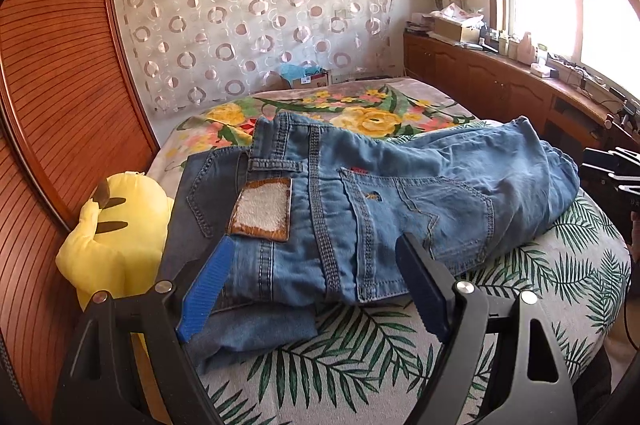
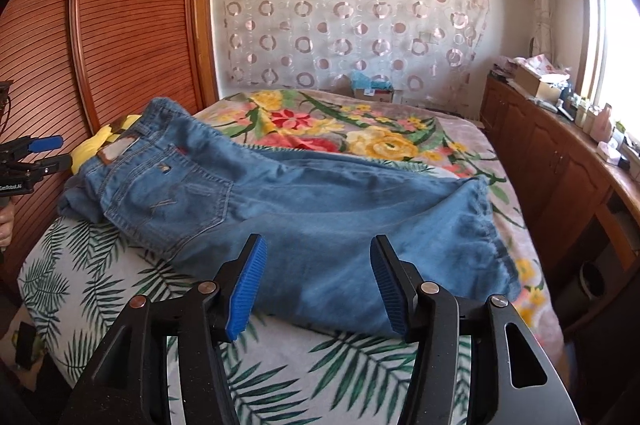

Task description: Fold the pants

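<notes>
Blue jeans (image 1: pixel 400 193) lie on the bed, folded lengthwise with one leg over the other, back pockets up. In the left wrist view the waistband with its leather patch (image 1: pixel 262 211) is nearest, and my left gripper (image 1: pixel 316 257) is open just above it, holding nothing. In the right wrist view the jeans (image 2: pixel 320 209) run from the waist at left to the hem (image 2: pixel 488 225) at right. My right gripper (image 2: pixel 318 265) is open over the lower leg, holding nothing. The left gripper also shows at the far left edge (image 2: pixel 44 153).
The bed has a palm-leaf sheet (image 2: pixel 120 285) in front and a floral blanket (image 2: pixel 360 133) behind. A yellow plush toy (image 1: pixel 116 233) sits by the wooden wardrobe (image 1: pixel 52 85) on the left. A wooden cabinet (image 2: pixel 552 161) with clutter runs under the window on the right.
</notes>
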`<control>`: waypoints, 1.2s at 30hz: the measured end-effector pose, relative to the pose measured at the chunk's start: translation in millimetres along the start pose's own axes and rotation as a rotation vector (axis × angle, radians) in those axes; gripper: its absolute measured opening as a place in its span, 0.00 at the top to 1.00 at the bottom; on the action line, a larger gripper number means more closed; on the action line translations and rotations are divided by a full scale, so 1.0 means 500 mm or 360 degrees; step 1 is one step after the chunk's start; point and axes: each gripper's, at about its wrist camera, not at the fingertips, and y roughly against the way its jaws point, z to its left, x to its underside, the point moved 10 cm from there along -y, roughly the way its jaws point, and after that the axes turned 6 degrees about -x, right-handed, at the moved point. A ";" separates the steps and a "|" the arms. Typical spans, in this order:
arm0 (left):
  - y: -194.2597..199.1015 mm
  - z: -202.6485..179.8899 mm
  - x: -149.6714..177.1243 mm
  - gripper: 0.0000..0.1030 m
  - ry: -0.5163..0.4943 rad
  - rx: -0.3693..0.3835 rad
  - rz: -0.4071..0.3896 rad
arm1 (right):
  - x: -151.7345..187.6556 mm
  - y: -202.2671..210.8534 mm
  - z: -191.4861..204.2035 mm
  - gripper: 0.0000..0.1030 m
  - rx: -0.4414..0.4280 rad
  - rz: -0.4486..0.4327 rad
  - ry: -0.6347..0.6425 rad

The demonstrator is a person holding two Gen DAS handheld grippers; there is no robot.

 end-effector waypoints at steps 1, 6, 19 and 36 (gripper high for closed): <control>-0.001 0.003 0.005 0.19 0.0005 0.0002 0.0007 | 0.002 -0.004 0.008 0.45 -0.0025 0.0011 -0.0008; -0.023 0.037 0.034 0.19 0.0036 -0.0033 0.0043 | 0.019 -0.028 0.028 0.44 -0.0138 0.0088 -0.0012; -0.106 0.095 0.086 0.40 0.0104 -0.0053 0.0186 | 0.048 -0.112 0.009 0.44 -0.0124 0.0326 0.0096; -0.104 0.062 0.061 0.85 0.0037 -0.0042 0.0145 | 0.057 -0.167 0.053 0.72 -0.0015 0.0387 0.0332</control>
